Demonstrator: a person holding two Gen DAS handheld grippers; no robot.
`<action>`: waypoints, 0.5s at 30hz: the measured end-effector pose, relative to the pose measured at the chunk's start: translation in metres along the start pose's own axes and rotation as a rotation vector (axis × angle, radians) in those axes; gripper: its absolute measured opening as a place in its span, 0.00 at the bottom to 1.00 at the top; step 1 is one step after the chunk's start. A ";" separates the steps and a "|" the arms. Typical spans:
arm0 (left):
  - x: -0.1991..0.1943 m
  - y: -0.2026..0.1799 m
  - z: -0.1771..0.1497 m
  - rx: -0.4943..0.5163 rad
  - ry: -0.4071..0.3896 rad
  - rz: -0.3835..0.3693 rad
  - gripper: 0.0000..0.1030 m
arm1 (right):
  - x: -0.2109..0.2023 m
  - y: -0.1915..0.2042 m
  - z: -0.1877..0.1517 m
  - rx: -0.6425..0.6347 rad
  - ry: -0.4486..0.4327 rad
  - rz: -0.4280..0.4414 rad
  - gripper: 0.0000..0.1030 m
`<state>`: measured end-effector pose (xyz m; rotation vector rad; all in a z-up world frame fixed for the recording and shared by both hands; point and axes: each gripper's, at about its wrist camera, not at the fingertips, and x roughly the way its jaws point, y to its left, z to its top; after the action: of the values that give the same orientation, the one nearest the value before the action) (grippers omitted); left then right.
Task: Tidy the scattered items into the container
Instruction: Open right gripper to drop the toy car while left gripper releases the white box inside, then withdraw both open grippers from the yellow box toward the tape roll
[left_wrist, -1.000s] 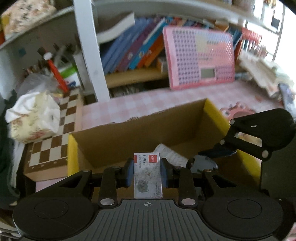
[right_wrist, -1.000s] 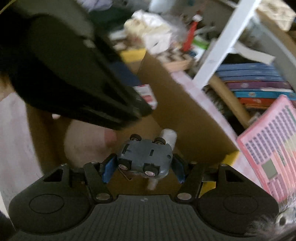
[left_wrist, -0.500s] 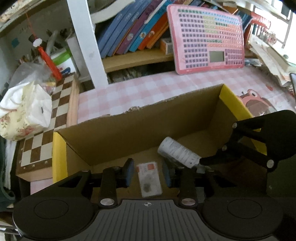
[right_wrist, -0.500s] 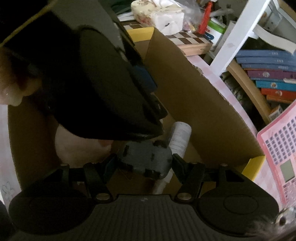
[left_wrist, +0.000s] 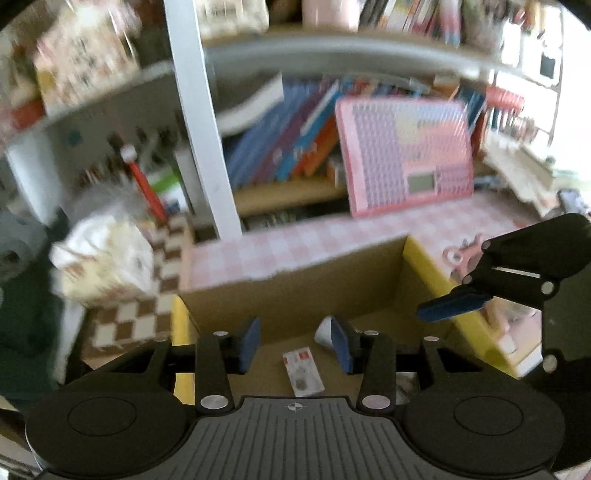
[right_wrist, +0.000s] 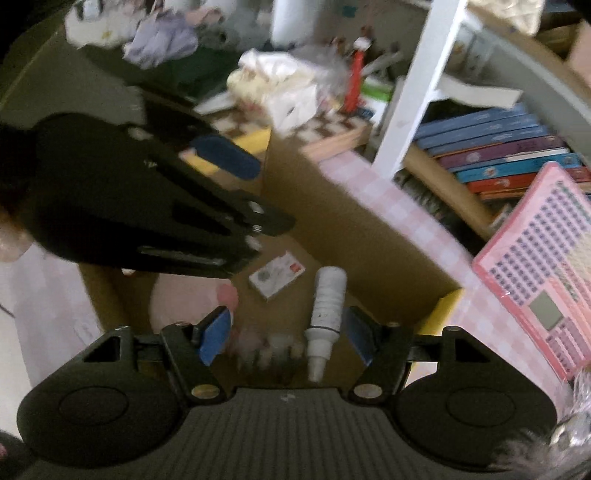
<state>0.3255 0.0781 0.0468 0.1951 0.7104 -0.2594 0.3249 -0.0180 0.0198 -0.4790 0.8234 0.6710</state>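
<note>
An open cardboard box (left_wrist: 295, 295) with yellow flaps lies under both grippers. On its floor rest a small white-and-red carton (left_wrist: 303, 371), a white bottle (right_wrist: 328, 306) and a pale pink round thing (right_wrist: 184, 302). My left gripper (left_wrist: 295, 345) hangs above the carton with its jaws opening and nothing between the blue pads. My right gripper (right_wrist: 288, 338) is also opening. A blurred grey toy car (right_wrist: 266, 349) sits low between its pads, free of them. The carton (right_wrist: 277, 275) and box wall (right_wrist: 351, 229) show there too.
Beyond the box is a pink checked tabletop (left_wrist: 332, 240) with a pink toy laptop (left_wrist: 406, 155) leaning on a bookshelf (left_wrist: 288, 147). A chessboard (left_wrist: 147, 314) and a tissue pack (left_wrist: 107, 254) lie left. A white shelf post (left_wrist: 199, 129) rises behind.
The left jaws let go of the carton, which now lies on the box floor. The right jaws let go of the toy car. Both grippers have risen.
</note>
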 end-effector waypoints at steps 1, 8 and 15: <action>-0.012 -0.001 -0.001 0.000 -0.029 0.004 0.45 | -0.010 0.002 -0.001 0.007 -0.019 -0.008 0.66; -0.089 -0.004 -0.026 -0.040 -0.130 0.026 0.58 | -0.075 0.027 -0.023 0.081 -0.123 -0.052 0.66; -0.138 -0.019 -0.073 -0.065 -0.137 0.019 0.72 | -0.117 0.056 -0.073 0.226 -0.157 -0.098 0.66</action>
<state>0.1745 0.1020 0.0829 0.1208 0.5803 -0.2290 0.1899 -0.0657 0.0621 -0.2566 0.7120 0.5106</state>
